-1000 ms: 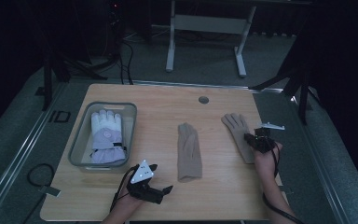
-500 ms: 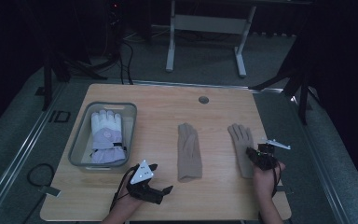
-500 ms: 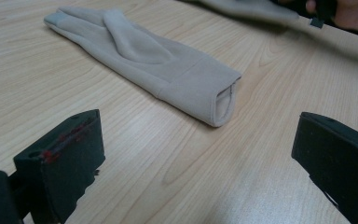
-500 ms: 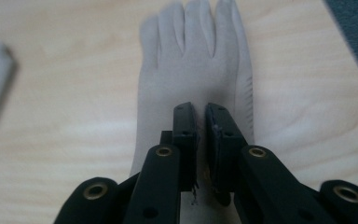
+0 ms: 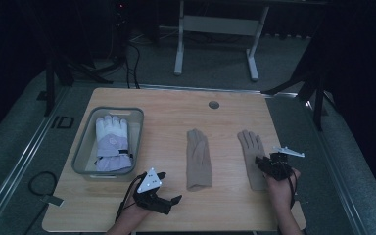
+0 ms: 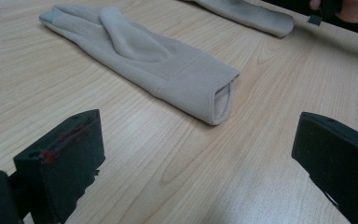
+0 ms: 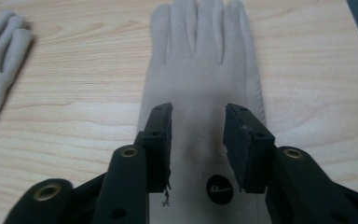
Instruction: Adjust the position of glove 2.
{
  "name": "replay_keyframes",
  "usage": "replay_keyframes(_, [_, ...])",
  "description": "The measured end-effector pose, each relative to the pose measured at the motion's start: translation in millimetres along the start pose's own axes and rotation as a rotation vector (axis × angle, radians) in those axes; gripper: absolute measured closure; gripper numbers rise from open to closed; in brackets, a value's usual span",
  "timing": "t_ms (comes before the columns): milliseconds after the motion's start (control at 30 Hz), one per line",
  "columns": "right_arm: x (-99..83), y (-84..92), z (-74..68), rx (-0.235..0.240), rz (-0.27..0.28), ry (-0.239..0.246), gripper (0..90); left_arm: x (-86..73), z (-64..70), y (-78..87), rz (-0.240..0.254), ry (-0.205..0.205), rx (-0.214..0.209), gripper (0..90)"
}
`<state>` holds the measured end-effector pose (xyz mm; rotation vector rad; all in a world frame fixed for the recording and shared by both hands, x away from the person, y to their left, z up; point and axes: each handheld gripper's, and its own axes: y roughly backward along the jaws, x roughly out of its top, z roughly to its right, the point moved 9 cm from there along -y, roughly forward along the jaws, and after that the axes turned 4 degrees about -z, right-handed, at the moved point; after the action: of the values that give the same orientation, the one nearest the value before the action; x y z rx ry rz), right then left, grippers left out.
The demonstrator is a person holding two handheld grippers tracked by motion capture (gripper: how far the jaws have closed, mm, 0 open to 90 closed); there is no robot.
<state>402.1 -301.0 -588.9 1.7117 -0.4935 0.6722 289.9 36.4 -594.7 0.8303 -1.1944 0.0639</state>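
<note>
Toward the lower right of the high view, your right gripper (image 5: 267,165) hangs over the wrist end of the right beige glove (image 5: 251,152), which lies flat, palm down, fingers pointing to the top of the frame. Its jaws have just been opening; in the right gripper view they stand apart above the cloth, pinching nothing, so the glove looks freshly laid where you wanted it, parallel to the left beige glove (image 5: 198,157) at centre. That pairing reads as deliberate: two matching gloves side by side, apart from the white and lilac ski glove (image 5: 111,143) kept in the grey bin (image 5: 84,143) at the left.

Your left gripper (image 5: 152,192) rests low at the bottom of the frame, jaws spread wide and empty, aimed at the open cuff of the left beige glove, probably waiting its turn.

Near the cuff of the right beige glove sits a small round black tag (image 7: 220,189) with a white mark; I cannot read it. "ID" (image 5: 62,122) is printed on the floor at left.
</note>
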Motion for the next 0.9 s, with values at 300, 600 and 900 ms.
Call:
replay_keyframes(300, [10.1, 3.6, 6.3, 0.085, 0.012, 0.263, 59.2, -0.4, -1.9, -0.1, 0.004, 0.007, -0.006, 2.4])
replay_keyframes(600, [17.0, 0.7, 17.0, 0.167, -0.006, 0.403, 59.6, -1.6, -1.2, -1.2, 0.000, 0.002, -0.014, 2.4])
replay_keyframes(900, [2.6, -16.9, 18.5, 0.177, -0.031, 0.410, 58.5, -2.3, -1.5, -1.6, -0.006, 0.001, -0.013, 2.4])
